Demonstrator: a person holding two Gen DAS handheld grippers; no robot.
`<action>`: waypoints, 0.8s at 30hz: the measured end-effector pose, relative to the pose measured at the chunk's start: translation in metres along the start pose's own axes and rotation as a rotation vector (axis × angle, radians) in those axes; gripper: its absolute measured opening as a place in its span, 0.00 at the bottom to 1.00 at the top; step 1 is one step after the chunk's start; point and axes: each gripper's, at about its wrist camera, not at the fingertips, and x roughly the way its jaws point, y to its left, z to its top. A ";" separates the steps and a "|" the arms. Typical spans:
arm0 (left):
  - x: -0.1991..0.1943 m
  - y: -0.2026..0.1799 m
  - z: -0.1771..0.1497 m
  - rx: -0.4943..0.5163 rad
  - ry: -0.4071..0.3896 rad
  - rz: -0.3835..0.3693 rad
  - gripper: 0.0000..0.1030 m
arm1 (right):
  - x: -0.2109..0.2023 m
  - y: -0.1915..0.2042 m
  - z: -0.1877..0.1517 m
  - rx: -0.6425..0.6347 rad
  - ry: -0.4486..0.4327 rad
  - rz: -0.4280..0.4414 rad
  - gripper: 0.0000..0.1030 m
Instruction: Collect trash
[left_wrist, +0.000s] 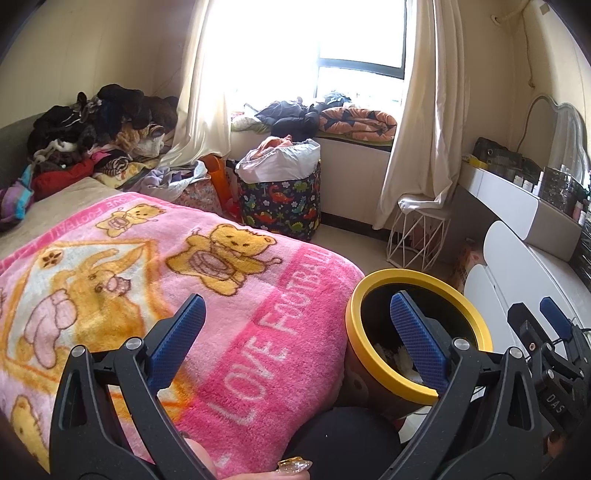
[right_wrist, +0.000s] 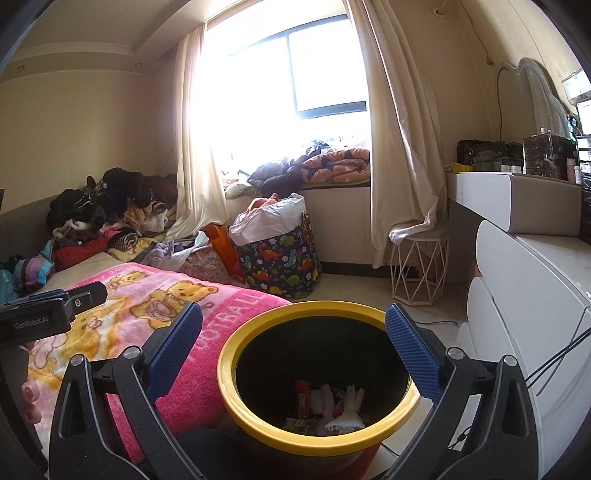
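Note:
A round bin with a yellow rim (right_wrist: 236, 402) stands on the floor beside the bed, and it shows in the left wrist view (left_wrist: 354, 332) too. Inside it lie crumpled white tissues (right_wrist: 347, 410) and a red wrapper (right_wrist: 303, 397). My right gripper (right_wrist: 295, 350) is open and empty above the bin's mouth. My left gripper (left_wrist: 295, 339) is open and empty over the edge of the pink bear blanket (left_wrist: 147, 277), left of the bin. The right gripper also shows at the right edge of the left wrist view (left_wrist: 543, 325).
The bed with the pink blanket (right_wrist: 207, 369) lies on the left, with a heap of clothes (left_wrist: 96, 133) at its far end. A dinosaur-print hamper (left_wrist: 280, 199) and a white wire stool (left_wrist: 417, 236) stand by the window. A white dresser (right_wrist: 528, 314) lines the right side.

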 end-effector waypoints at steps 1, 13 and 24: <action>0.001 0.002 -0.001 0.000 0.000 0.000 0.89 | -0.002 0.000 0.000 0.000 -0.002 -0.002 0.94; 0.001 0.007 -0.002 0.000 0.000 0.003 0.89 | -0.001 -0.003 -0.001 0.001 -0.002 -0.006 0.94; 0.001 0.006 -0.001 0.000 0.000 0.004 0.89 | -0.002 -0.008 -0.001 0.005 -0.006 -0.010 0.94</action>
